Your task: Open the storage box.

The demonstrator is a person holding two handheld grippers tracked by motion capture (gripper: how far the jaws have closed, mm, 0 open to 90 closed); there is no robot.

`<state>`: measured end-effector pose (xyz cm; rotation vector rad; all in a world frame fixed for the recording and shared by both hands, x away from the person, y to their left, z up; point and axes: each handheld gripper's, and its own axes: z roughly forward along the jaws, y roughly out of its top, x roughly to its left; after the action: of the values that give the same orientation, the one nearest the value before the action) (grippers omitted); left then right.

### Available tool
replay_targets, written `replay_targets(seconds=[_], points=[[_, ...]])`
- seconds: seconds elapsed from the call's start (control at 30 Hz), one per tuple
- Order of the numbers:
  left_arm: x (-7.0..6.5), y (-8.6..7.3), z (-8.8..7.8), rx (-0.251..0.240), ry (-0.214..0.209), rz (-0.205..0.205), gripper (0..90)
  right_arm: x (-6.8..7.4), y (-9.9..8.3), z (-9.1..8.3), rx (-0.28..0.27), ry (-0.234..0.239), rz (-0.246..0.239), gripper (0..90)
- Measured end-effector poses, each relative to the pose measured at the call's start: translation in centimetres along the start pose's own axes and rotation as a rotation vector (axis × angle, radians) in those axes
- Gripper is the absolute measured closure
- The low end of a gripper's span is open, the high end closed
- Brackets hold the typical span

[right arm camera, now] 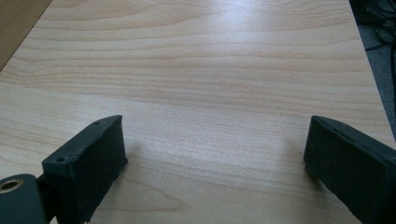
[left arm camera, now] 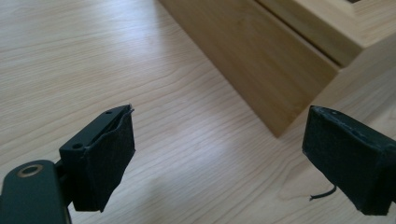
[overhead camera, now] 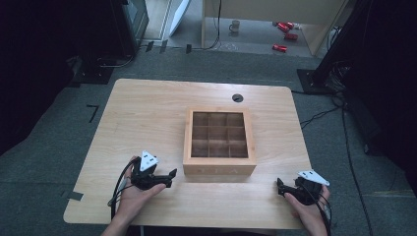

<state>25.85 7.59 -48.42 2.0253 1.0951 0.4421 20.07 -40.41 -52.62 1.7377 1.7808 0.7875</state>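
Observation:
A wooden box (overhead camera: 219, 142) with a grid of small square compartments stands in the middle of the light wooden table (overhead camera: 147, 108); its cells look empty. My left gripper (overhead camera: 170, 176) rests low near the table's front left, a hand behind it, jaws open and pointing at the box's near left corner (left arm camera: 280, 79). In the left gripper view my left gripper (left arm camera: 219, 161) has nothing between its pads. My right gripper (overhead camera: 279, 187) sits at the front right, open, aimed left along the table. My right gripper (right arm camera: 215, 163) has bare tabletop between its jaws.
A round cable hole (overhead camera: 237, 98) lies in the table behind the box. Beyond the table, on the floor, are a white mug (overhead camera: 235, 25) and red cans (overhead camera: 285, 35). Cables (overhead camera: 344, 113) run along the floor at the right.

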Motion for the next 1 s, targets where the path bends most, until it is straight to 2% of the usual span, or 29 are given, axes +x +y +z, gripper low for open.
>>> replay_targets(seconds=[0.1, 0.17, 0.37, 0.5, 0.57, 0.67, 0.8, 0.87, 1.0], points=[[-0.6, 0.3, 0.3, -0.003, -0.016, 0.008, 9.8, 0.0, 0.0, 0.0, 0.000, 0.000, 0.000, 5.0], [-0.8, 0.5, 0.4, -0.006, -0.021, 0.009, 13.1, 0.0, 0.0, 0.0, -0.001, -0.001, -0.001, 4.9], [-1.9, 1.0, 1.0, -0.015, -0.071, 0.003, 17.4, 0.0, 0.0, 0.0, -0.001, -0.001, -0.001, 5.0], [-2.7, 1.2, 1.2, -0.029, -0.103, 0.009, 34.1, 0.1, 0.0, 0.0, -0.002, -0.002, -0.001, 5.8], [-2.9, 1.3, 1.3, -0.033, -0.141, 0.014, 43.4, 0.2, 0.0, -0.1, -0.001, -0.005, 0.001, 9.8], [-3.1, 1.4, 1.4, -0.033, -0.182, 0.021, 54.3, 0.3, 0.2, -0.3, 0.004, -0.031, 0.035, 14.1], [-2.9, 1.5, 1.4, -0.026, -0.195, 0.020, 56.7, 0.5, 0.5, -0.7, -0.015, 0.005, 0.067, 16.6], [-2.7, 1.5, 1.3, -0.021, -0.205, 0.020, 59.1, 0.8, 0.6, -0.8, -0.023, 0.007, 0.061, 16.9], [-2.3, 1.5, 1.2, -0.012, -0.232, -0.005, 62.8, 1.5, 1.0, -1.0, -0.042, 0.010, 0.053, 17.0]])
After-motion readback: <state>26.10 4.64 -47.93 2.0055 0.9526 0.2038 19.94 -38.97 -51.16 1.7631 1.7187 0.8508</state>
